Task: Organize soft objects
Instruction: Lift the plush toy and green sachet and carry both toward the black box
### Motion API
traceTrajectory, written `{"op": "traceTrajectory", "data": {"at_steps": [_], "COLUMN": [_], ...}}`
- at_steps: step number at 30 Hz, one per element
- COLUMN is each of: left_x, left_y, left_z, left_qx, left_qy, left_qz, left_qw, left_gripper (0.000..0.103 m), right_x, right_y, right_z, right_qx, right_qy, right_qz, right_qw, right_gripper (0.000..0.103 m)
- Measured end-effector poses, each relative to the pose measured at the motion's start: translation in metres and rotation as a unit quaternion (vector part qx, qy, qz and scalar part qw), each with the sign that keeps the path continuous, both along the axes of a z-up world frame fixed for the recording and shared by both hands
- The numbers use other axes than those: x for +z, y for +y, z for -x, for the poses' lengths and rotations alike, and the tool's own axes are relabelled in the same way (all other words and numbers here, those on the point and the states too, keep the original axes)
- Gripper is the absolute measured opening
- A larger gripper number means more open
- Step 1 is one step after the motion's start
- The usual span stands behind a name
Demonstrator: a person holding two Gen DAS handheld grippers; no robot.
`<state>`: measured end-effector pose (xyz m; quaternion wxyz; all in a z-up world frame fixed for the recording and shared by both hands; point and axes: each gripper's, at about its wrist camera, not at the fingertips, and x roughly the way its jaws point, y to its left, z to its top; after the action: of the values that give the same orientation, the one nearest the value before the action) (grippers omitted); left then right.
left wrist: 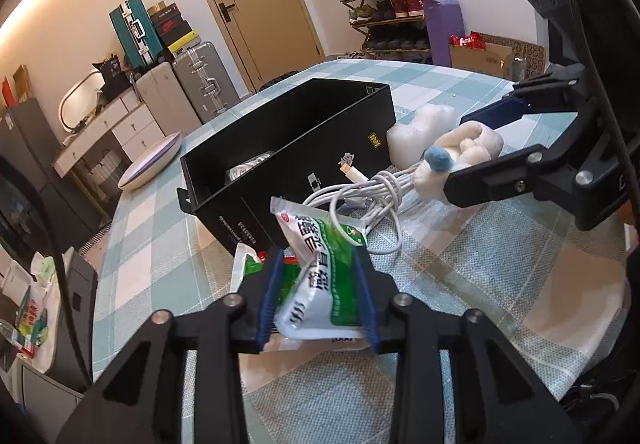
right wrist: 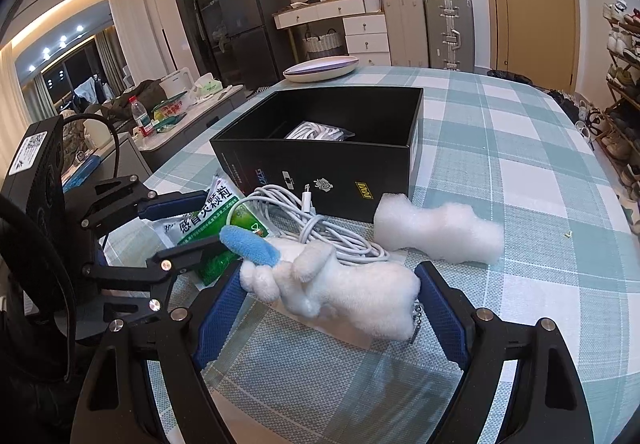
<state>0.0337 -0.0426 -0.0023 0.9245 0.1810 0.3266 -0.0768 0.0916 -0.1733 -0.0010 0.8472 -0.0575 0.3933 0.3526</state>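
Left tool [left wrist: 318, 296]: matte black plastic linkage arms, round silver screws at joints, ribbed blue rubber pads [left wrist: 267, 296] lining fingers. Right tool [right wrist: 330, 318]: same black build, silver screws, blue pads [right wrist: 442, 314]. Black cable, QR-code sticker on black housing.

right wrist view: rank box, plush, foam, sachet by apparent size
1. box
2. plush, enlarged by nearness to the camera
3. foam
4. sachet, partly hidden by the left tool's finger, so its place is unsure

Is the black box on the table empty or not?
Not empty. The black box is open on top, and a white cable bundle lies inside it in the right wrist view.
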Motion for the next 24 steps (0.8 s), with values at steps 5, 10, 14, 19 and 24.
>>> {"op": "traceTrajectory", "data": {"at_steps": [5, 10, 14, 19, 24], "left_x": [0.009, 0.017, 0.023, 0.032, 0.041], "left_y": [0.01, 0.022, 0.032, 0.043, 0.051], "left_z": [0.003, 0.002, 0.002, 0.005, 0.007], "left_qx": [-0.003, 0.015, 0.023, 0.032, 0.043], "left_qy": [0.003, -0.002, -0.006, -0.021, -0.039], "left_qz": [0.028, 0.06, 0.084, 0.111, 0.129], "left_qw": [0.9996, 0.9981, 0.9962, 0.9931, 0.9899], "left_gripper": [0.018, 0.015, 0.014, 0.014, 0.014], "right_x": [0.001, 0.003, 0.005, 0.009, 0.015], "right_y": [0.0, -0.001, -0.002, -0.001, -0.002], "right_z": [0.0, 0.001, 0.003, 0.004, 0.006], "right_qx": [-0.001, -0.003, -0.003, -0.003, -0.003], "right_qy": [-0.002, -0.004, -0.007, -0.015, -0.028], "right_qz": [-0.001, -0.004, -0.006, -0.013, -0.023], "right_qw": [1.0, 1.0, 1.0, 1.0, 0.999], "right_gripper": [0.086, 0.086, 0.086, 0.086, 0.086]}}
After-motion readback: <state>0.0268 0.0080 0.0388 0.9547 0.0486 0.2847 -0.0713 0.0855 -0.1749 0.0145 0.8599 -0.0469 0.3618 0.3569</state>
